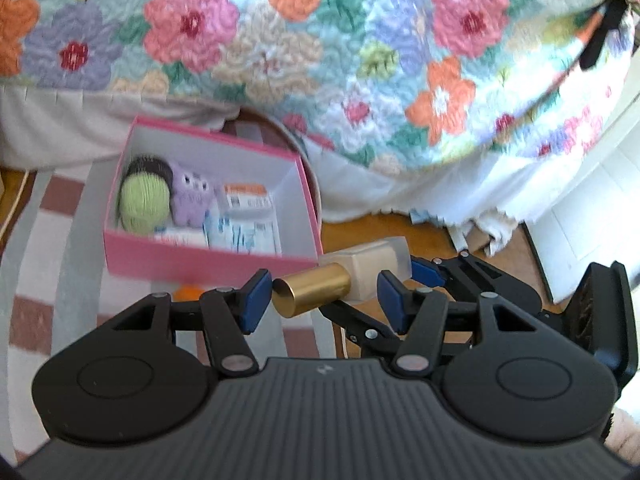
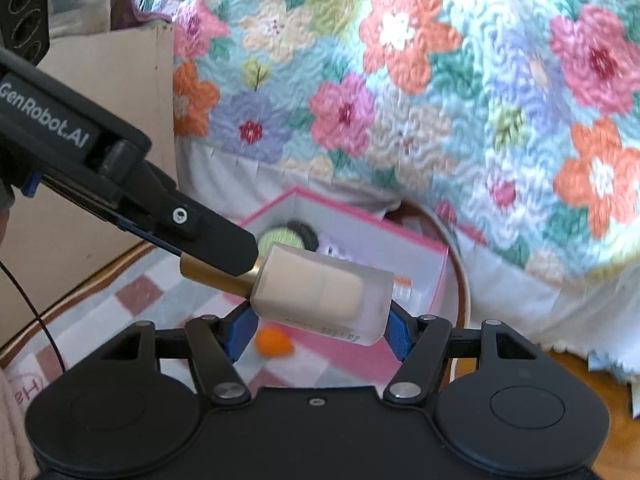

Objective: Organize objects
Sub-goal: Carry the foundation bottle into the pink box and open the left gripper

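A frosted bottle with a beige inside and a gold cap (image 1: 316, 288) is held in the air. My right gripper (image 2: 318, 330) is shut on the bottle's frosted body (image 2: 320, 296). My left gripper (image 1: 320, 300) is open, its blue pads on either side of the gold cap with gaps showing. In the right wrist view the left gripper's fingers (image 2: 208, 240) lie over the gold cap (image 2: 216, 276). Beyond stands an open pink box (image 1: 208, 258) holding a green and a purple knitted toy (image 1: 192, 196) and small packets.
A floral quilt (image 1: 360, 60) hangs over the bed behind the box. A checked rug (image 1: 44, 280) covers the wooden floor. A small orange object (image 2: 274, 342) lies on the rug before the box. A cardboard box (image 2: 100, 120) stands at the left.
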The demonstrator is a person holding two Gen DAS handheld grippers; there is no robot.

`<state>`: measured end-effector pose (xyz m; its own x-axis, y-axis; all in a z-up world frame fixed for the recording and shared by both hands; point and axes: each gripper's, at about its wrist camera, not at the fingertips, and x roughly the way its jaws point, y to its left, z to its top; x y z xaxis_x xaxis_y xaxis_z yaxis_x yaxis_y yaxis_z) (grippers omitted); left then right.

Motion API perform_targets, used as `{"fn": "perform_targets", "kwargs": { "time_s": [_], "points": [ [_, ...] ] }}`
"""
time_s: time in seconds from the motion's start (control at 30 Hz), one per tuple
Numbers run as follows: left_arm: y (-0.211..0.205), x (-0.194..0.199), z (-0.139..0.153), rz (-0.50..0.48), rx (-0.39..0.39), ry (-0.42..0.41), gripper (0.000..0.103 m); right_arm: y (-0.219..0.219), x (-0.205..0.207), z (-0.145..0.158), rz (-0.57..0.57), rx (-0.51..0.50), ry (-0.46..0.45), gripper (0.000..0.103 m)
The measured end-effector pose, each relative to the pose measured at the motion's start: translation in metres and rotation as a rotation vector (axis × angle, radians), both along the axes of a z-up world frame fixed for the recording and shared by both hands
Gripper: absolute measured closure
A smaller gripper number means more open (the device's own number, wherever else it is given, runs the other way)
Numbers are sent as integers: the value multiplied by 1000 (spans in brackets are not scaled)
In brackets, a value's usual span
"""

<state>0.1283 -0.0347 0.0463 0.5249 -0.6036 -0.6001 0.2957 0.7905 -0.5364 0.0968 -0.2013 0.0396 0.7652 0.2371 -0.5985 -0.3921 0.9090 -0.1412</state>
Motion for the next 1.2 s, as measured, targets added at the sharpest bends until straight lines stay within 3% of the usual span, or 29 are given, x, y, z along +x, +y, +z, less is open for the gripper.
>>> {"fn": "perform_targets", "kwargs": {
  "time_s": [0.17,0.33,0.5,0.87,1.2],
  "points": [
    [0,45,11,28,47,-33,47,10,37,13,27,-54,-68,32],
    [0,89,-2,56,115,-54,47,8,101,6,53,9,19,32],
    [0,136,-41,89,126,22,48,6,156,-27,39,45,115,32],
    [-17,199,-152,129,57,211,49,-8,223,-124,-100,59,374,32],
    [-23,212,-204,160,-88,338,49,-5,236,-151,-161,-117,472,32]
  ]
}}
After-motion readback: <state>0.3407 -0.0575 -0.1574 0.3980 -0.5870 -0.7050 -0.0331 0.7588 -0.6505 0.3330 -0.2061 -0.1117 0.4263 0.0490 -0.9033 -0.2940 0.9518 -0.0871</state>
